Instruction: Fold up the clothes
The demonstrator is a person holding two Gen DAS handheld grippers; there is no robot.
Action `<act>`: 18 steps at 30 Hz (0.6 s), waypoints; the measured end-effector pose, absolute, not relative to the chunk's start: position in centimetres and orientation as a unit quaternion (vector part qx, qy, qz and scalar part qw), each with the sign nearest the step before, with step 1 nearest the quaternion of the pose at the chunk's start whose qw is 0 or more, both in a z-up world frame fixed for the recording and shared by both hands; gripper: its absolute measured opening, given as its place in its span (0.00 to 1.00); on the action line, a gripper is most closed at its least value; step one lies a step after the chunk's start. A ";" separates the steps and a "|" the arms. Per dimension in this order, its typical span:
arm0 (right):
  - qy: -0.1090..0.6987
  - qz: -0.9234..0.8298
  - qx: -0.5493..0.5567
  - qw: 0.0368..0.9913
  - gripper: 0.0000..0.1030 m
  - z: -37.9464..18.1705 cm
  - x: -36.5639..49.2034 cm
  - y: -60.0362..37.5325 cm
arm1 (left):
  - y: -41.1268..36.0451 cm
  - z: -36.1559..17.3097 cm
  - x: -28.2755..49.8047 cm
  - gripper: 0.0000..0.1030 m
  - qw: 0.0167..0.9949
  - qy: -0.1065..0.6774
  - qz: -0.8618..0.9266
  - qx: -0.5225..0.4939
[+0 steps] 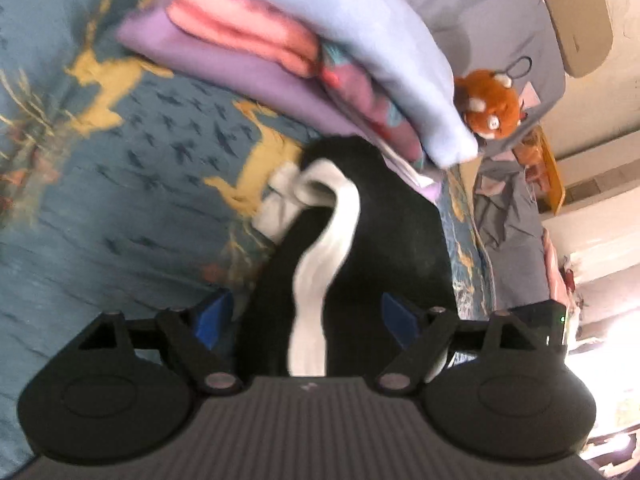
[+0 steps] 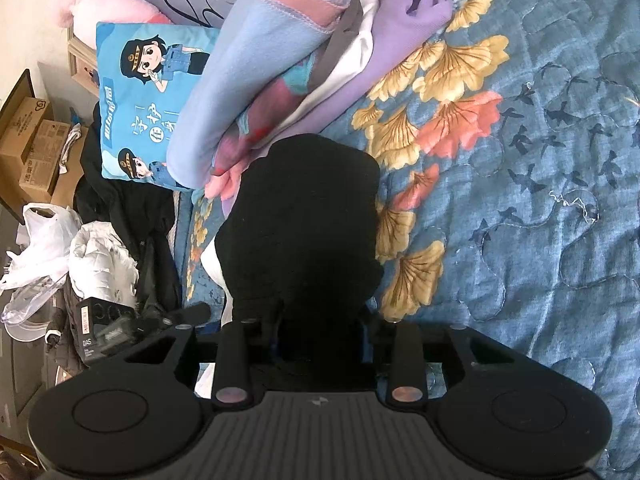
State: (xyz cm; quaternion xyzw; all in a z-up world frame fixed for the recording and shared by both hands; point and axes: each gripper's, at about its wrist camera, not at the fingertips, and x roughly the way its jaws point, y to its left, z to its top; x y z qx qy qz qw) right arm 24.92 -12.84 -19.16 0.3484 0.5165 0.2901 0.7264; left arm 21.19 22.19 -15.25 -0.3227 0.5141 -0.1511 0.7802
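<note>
A black garment with a white band lies bunched on the blue flowered bedspread, just in front of a stack of folded clothes in purple, pink and light blue. My left gripper stands open over it, its blue pads wide apart with the cloth between them and no pad pressing. In the right wrist view the same black garment runs into my right gripper, which is shut on it; the cloth hides the pads. The folded stack rises behind it.
An orange plush toy sits beyond the stack. A blue cartoon cushion leans at the bed's edge. Beside the bed are dark clothes, white plastic bags and cardboard boxes. The bedspread stretches to the right.
</note>
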 end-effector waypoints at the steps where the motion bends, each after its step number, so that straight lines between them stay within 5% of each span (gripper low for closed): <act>1: 0.516 0.290 0.349 0.727 0.35 -19.1 24.9 -12.8 | 21.7 -15.1 21.3 0.82 0.785 0.516 -0.152 -0.307; 6: 0.516 0.291 0.345 0.728 0.32 -19.1 24.8 -12.9 | 20.7 -15.0 21.5 0.80 0.790 0.501 -0.164 -0.314; 10: 0.514 0.288 0.343 0.732 0.28 -19.1 24.8 -12.9 | 20.4 -15.7 21.6 0.14 0.784 0.507 -0.158 -0.322; 18: 0.480 0.297 0.337 0.753 0.20 -17.5 24.5 -12.7 | 19.3 -13.7 20.9 0.08 0.819 0.488 -0.147 -0.264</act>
